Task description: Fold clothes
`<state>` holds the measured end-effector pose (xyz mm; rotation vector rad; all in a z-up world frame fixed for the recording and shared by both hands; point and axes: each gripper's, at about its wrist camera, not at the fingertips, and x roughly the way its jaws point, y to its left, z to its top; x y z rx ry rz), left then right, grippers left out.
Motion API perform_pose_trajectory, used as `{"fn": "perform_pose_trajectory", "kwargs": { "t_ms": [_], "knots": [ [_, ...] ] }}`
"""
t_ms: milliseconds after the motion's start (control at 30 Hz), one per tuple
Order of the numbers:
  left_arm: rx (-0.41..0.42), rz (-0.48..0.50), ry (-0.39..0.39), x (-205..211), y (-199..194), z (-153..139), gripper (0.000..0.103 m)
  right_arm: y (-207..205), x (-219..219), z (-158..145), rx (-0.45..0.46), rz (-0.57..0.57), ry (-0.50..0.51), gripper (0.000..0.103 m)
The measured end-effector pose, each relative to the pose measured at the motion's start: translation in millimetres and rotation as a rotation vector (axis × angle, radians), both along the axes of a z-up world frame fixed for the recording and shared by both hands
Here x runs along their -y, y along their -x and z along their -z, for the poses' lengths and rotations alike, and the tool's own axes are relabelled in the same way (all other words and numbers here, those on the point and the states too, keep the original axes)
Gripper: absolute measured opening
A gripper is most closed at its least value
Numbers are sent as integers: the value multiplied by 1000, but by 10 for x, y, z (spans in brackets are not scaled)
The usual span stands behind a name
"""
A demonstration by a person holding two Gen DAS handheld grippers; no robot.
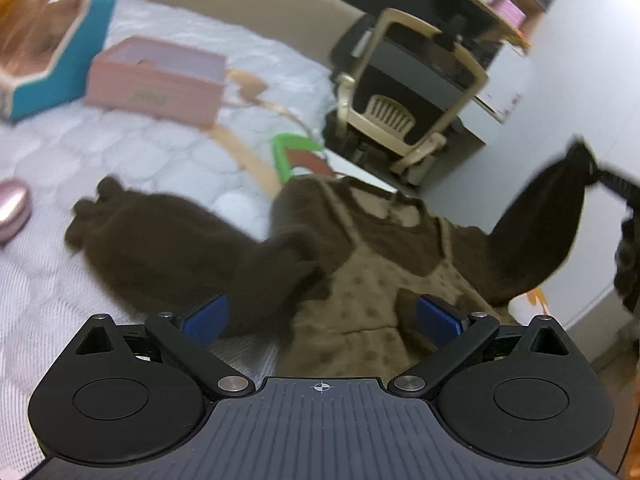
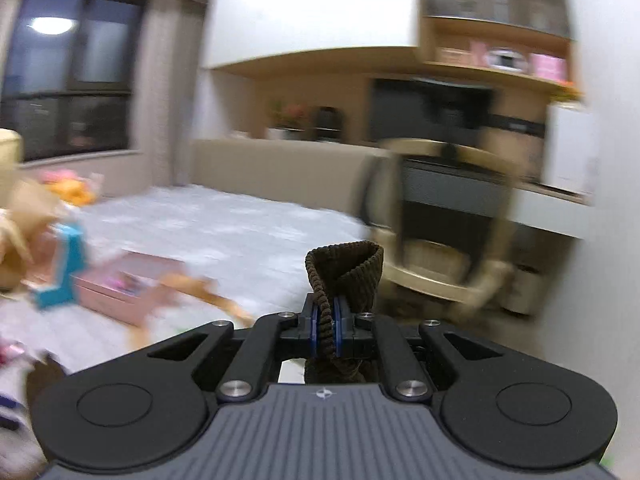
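A child's dark brown dress with a tan dotted pinafore front (straps showing) lies face-up on the bed, left sleeve sprawled flat, right sleeve's ribbed cuff lifted high.

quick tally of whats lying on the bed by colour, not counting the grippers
Brown: 1, the brown knit garment with the tan dotted pinafore front
Pink: 2, the pink rectangular cardboard box and the small pink rounded case
Blue: 1, the blue-sided windowed box
Green: 1, the green angled plastic piece
Total: 5
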<state>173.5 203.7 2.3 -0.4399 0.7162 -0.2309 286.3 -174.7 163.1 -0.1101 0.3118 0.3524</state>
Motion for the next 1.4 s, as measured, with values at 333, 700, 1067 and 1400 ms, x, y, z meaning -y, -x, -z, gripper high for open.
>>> {"fn": "perform_pose_trajectory", "kwargs": {
  "t_ms": [333,700,1067,1400],
  "knots": [
    [-64,-130,101,-403,-10,176,102,-179,-1061,317,-149,-300,-85,50],
    [15,-285,24,-291,-322,127,102,218,-328,886,-127,-158,146,53],
    [38,80,-115,1011,-1251,-143,95,565,503,1758,-271,-7,91,55],
    [133,18,-262,1220,-1241,-185,10,635,752,1676,-227,-2,84,55]
  ]
}}
